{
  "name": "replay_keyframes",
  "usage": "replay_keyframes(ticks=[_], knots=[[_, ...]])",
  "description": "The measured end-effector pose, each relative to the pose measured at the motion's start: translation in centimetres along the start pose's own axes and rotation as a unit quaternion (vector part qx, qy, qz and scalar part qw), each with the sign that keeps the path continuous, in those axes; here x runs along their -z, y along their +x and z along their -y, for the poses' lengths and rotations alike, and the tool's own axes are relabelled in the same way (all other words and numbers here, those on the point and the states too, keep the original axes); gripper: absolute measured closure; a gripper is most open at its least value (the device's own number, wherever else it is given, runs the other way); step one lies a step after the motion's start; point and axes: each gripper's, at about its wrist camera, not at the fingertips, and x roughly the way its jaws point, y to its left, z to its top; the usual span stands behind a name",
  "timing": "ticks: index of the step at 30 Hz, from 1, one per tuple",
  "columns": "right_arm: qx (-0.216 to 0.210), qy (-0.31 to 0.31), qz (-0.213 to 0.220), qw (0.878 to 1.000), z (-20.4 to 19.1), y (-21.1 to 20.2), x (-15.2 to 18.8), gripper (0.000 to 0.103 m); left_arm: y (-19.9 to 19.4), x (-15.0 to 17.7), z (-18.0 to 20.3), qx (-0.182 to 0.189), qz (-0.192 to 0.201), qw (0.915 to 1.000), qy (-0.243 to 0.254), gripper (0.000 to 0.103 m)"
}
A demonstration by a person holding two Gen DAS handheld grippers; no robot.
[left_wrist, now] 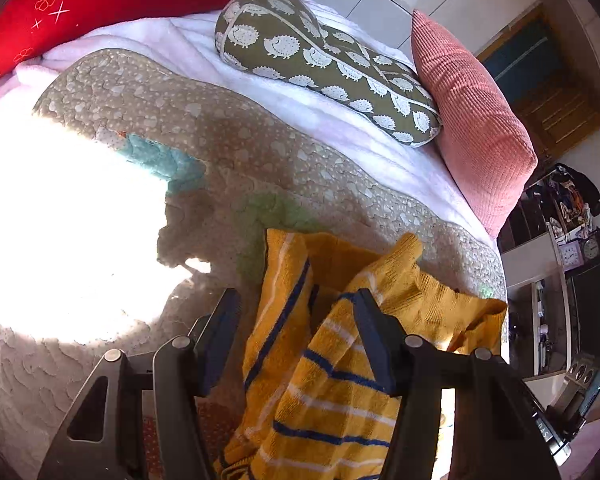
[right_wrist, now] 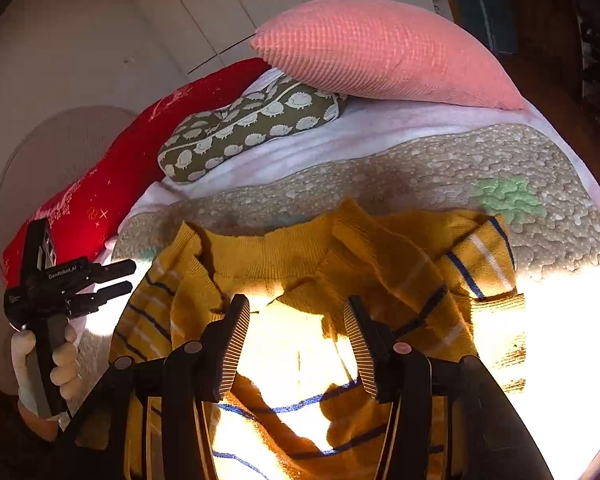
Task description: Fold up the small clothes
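Note:
A small mustard-yellow sweater (left_wrist: 284,360) with navy and white stripes lies rumpled on a beige quilt (left_wrist: 220,128). My left gripper (left_wrist: 296,312) stands open over its striped part, with cloth lying loosely between the fingers and not pinched. In the right wrist view the sweater (right_wrist: 296,256) lies with its ribbed neckline toward the pillows and a sleeve folded in on the right. My right gripper (right_wrist: 298,316) hovers open above the sunlit body, holding nothing. The left gripper (right_wrist: 120,279) shows at the sweater's left edge, held by a gloved hand (right_wrist: 66,364).
A hedgehog-print bolster (left_wrist: 324,64), a pink ribbed cushion (left_wrist: 472,120) and a red pillow (left_wrist: 100,4) lie along the far side of the bed. A glaring sun patch (left_wrist: 60,232) washes out the quilt at left. Past the bed's right edge stand shelves (left_wrist: 568,240).

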Motion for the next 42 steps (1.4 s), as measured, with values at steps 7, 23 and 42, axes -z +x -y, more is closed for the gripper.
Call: replay_keyframes(ticks=[7,23,42], knots=[[0.028,-0.107,-0.059,0.992,-6.2,6.5,2.4,0.075,-0.5,4.9,-0.7,0.000,-0.019,0.9992,0.037,0.047],[0.127,-0.059,-0.055,0.989,-4.0,8.8,-5.3,0.093,-2.4,7.8,-2.9,0.001,0.000,0.9982,0.061,0.038],[0.233,-0.061,-0.062,0.969,3.5,6.7,-2.9,0.098,-3.8,9.8,-1.4,-0.006,0.015,0.9964,0.084,0.035]])
